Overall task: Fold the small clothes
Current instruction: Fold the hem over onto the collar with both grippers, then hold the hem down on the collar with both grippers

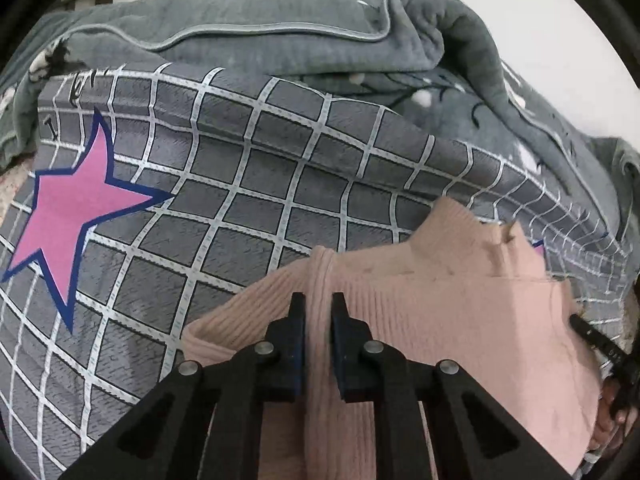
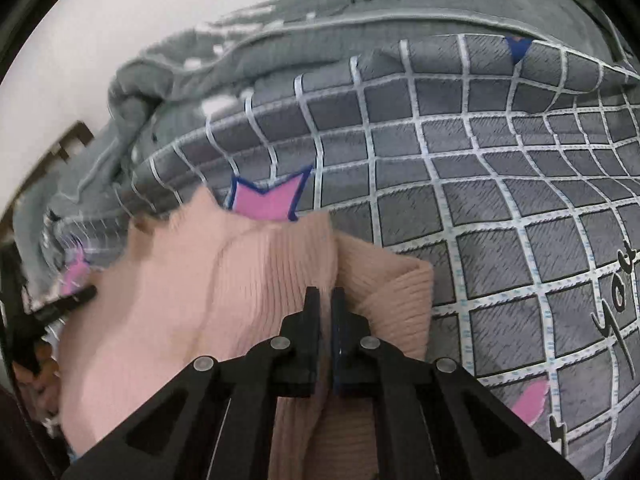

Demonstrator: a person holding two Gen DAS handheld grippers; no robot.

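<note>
A small pink ribbed knit garment (image 1: 460, 312) lies on a grey checked bedcover (image 1: 248, 168) with pink stars. My left gripper (image 1: 319, 300) is shut on a raised ridge of the pink knit, which runs up between its black fingers. In the right wrist view the same pink garment (image 2: 180, 292) fills the lower left, with one edge folded over at the right. My right gripper (image 2: 326, 294) is shut on a fold of that knit, its jaws almost touching. The other gripper's fingertips (image 2: 68, 300) show at the left edge.
A rumpled grey-green blanket (image 1: 320, 36) is heaped along the far side of the bedcover, against a white wall. A pink star (image 1: 76, 208) marks the cover at the left. Part of a hand (image 1: 612, 420) shows at the right edge. Checked cover (image 2: 500, 200) stretches to the right.
</note>
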